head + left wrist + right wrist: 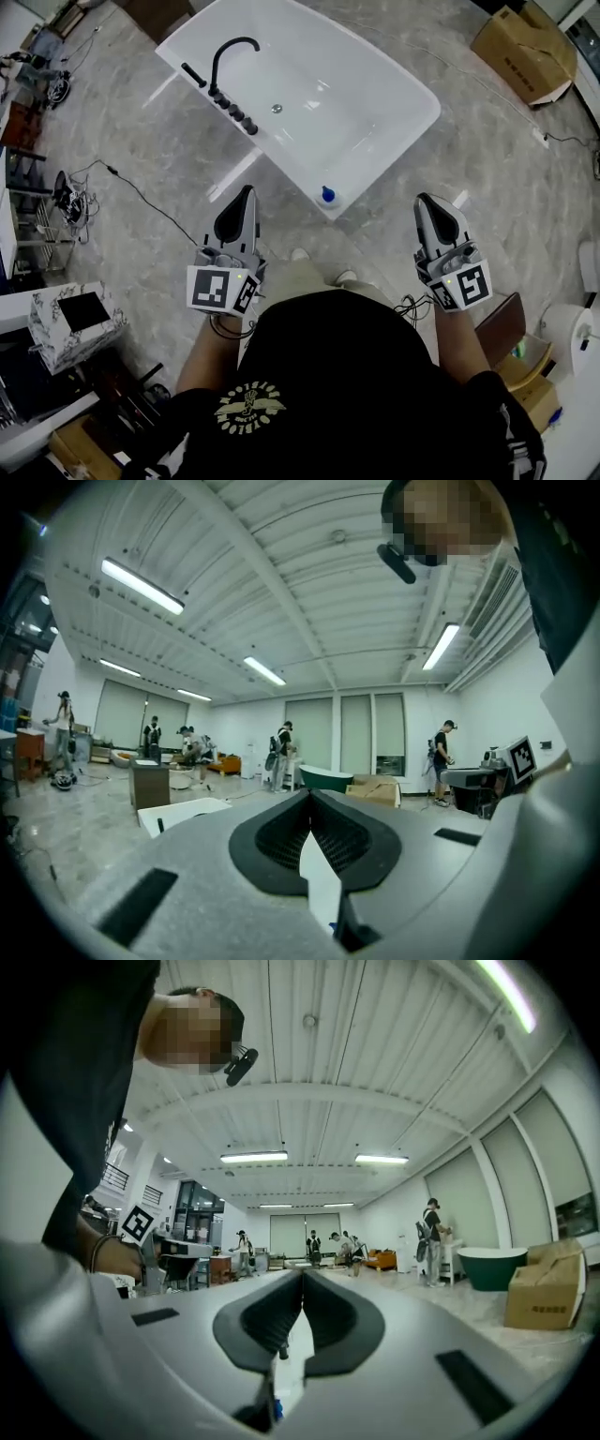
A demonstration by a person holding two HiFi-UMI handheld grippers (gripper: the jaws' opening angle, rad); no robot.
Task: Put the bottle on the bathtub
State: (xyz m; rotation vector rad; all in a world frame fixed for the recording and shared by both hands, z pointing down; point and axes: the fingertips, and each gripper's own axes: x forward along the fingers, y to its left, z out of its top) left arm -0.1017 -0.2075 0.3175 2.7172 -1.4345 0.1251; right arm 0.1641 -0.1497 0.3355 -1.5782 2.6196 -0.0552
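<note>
Bottle (pixel 326 194) with a blue top stands on the near corner of the white bathtub's (pixel 403 136) rim, ahead of and between both claws, touching neither; left claw (pixel 246 197) and right claw (pixel 425 202) are closed on nothing, held out level; a black tap (pixel 230 56) arches over the basin.

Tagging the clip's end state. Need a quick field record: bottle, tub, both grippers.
bottle: small, blue, on the tub's near corner rim
bathtub: white, black faucet on its far side
left gripper: fingers together, empty, away from the bottle
right gripper: fingers together, empty, away from the bottle
task state: bottle looks placed
</note>
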